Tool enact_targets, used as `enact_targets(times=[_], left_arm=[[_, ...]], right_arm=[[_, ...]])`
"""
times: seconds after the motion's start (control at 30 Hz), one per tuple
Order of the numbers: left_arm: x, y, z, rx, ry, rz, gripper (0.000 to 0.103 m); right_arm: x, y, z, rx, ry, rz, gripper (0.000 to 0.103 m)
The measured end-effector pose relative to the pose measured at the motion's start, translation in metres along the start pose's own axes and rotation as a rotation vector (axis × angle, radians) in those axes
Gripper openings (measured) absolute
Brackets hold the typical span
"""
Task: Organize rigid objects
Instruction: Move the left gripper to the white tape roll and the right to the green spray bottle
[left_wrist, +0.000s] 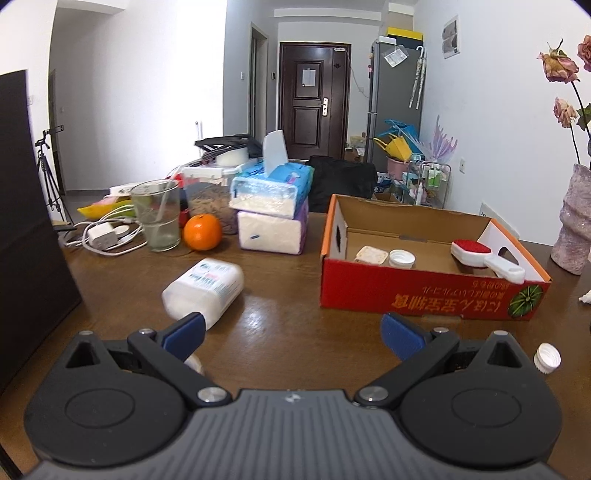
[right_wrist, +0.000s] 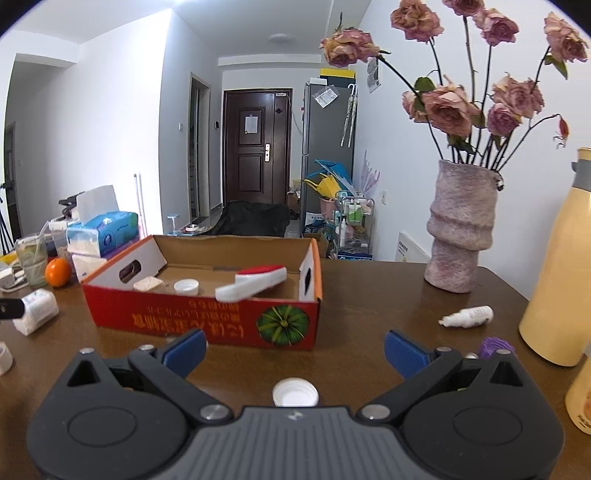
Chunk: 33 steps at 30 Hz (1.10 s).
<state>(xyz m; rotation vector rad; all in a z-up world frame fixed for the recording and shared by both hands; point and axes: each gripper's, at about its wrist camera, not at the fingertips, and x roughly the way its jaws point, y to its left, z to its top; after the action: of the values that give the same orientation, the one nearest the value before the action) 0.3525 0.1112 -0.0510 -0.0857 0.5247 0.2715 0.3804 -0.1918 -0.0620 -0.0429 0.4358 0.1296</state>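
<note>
A red cardboard box (left_wrist: 424, 291) (right_wrist: 207, 321) lies open on the brown table. Inside it are a red-and-white brush (left_wrist: 484, 254) (right_wrist: 255, 282), a white cap (left_wrist: 402, 258) (right_wrist: 186, 286) and a small beige lid (left_wrist: 372, 254) (right_wrist: 147, 284). My left gripper (left_wrist: 293, 338) is open and empty; a white bottle (left_wrist: 205, 290) (right_wrist: 35, 310) lies on its side just beyond its left fingertip. My right gripper (right_wrist: 295, 349) is open and empty above a loose white cap (right_wrist: 295, 392), which also shows in the left wrist view (left_wrist: 547, 357).
A small white dropper bottle (right_wrist: 467, 316) and a purple object (right_wrist: 496, 347) lie right of the box. A vase of roses (right_wrist: 460, 229), a yellow flask (right_wrist: 561, 266), an orange (left_wrist: 202, 232), a glass (left_wrist: 157, 216), tissue packs (left_wrist: 271, 206) and chargers (left_wrist: 103, 236) stand around.
</note>
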Motion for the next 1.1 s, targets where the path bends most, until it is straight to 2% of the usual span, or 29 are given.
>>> enact_targets(times=[0.43, 0.73, 1.1], left_arm=[[-0.017, 0.041, -0.040, -0.024, 0.036, 0.054, 0.103], [-0.009, 0.068, -0.048, -0.051, 0.067, 0.104, 0.103], [0.020, 0.087, -0.054, -0.087, 0.134, 0.103, 0.103]], right_arm=[[-0.032, -0.036, -0.045, -0.066, 0.053, -0.056, 0.103], [-0.025, -0.084, -0.056, 0.023, 0.093, -0.142, 0.103], [-0.008, -0.103, -0.062, 0.093, 0.092, -0.196, 0.103]])
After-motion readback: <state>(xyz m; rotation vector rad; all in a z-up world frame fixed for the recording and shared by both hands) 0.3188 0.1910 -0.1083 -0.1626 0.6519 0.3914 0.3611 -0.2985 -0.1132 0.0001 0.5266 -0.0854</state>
